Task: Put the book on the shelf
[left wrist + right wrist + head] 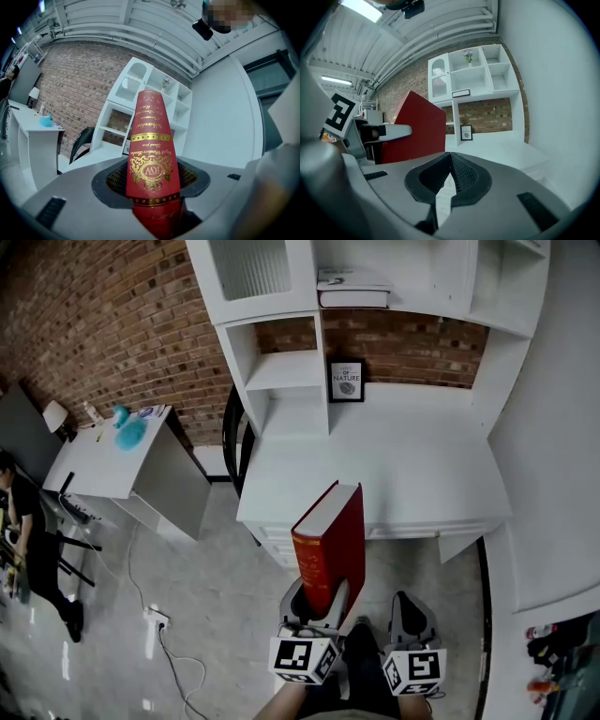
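The left gripper [318, 604] clamps the red book [330, 542] upright before the desk [412, 465], the right gripper [412, 617] is pinched shut and empty, so I'd raise it slowly, held vertical, toward the shelf [427, 309].

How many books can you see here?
3. The red book stands clamped in the left gripper. What look like two stacked books lie flat on the upper shelf. Others may be hidden.
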Demonstrator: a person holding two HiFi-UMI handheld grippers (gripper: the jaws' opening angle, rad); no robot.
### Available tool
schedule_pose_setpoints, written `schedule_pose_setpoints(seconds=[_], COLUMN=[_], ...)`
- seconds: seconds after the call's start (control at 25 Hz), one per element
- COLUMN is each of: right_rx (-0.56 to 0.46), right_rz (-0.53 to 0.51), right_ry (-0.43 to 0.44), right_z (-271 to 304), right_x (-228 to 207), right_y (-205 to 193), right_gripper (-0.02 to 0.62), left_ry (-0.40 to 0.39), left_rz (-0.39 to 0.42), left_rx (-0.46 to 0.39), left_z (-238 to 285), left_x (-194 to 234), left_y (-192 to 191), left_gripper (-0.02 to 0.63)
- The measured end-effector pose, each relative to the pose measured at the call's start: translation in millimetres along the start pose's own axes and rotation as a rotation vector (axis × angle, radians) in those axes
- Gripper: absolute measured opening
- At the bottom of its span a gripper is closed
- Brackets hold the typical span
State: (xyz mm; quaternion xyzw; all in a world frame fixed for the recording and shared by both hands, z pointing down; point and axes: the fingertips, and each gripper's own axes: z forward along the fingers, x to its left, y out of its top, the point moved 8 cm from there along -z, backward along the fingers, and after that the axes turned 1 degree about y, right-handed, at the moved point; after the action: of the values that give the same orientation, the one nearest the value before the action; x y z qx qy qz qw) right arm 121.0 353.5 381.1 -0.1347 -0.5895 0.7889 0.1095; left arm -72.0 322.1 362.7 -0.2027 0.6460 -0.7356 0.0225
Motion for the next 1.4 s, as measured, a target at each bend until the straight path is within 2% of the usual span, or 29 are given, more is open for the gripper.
schedule_pose_setpoints(seconds=[0.32,0.56,1.08,1.4], right_rx=[-0.001,0.004,0.014,0.042], right_rz=[-0.009,-0.02,-0.017,0.023], right_ry=[0.048,0.087,0.13,0.077], right_z=[85,139,207,252], right_x=[-64,-101,-127,-132], right_y=[42,58,67,73], right_gripper=[0.015,0.015,0.015,0.015], left_ry=[0.056,0.097,0.131,0.115], left_rz=[0.019,0.024,0.068,0.052], left_rx=[-0.011,-0.023,-0.021,-0.017], left_z=[100,163,240,293], left_x=[1,7,28,53], left_y=[16,21,30,29], left_gripper=[0.245,0.245,0.245,0.245])
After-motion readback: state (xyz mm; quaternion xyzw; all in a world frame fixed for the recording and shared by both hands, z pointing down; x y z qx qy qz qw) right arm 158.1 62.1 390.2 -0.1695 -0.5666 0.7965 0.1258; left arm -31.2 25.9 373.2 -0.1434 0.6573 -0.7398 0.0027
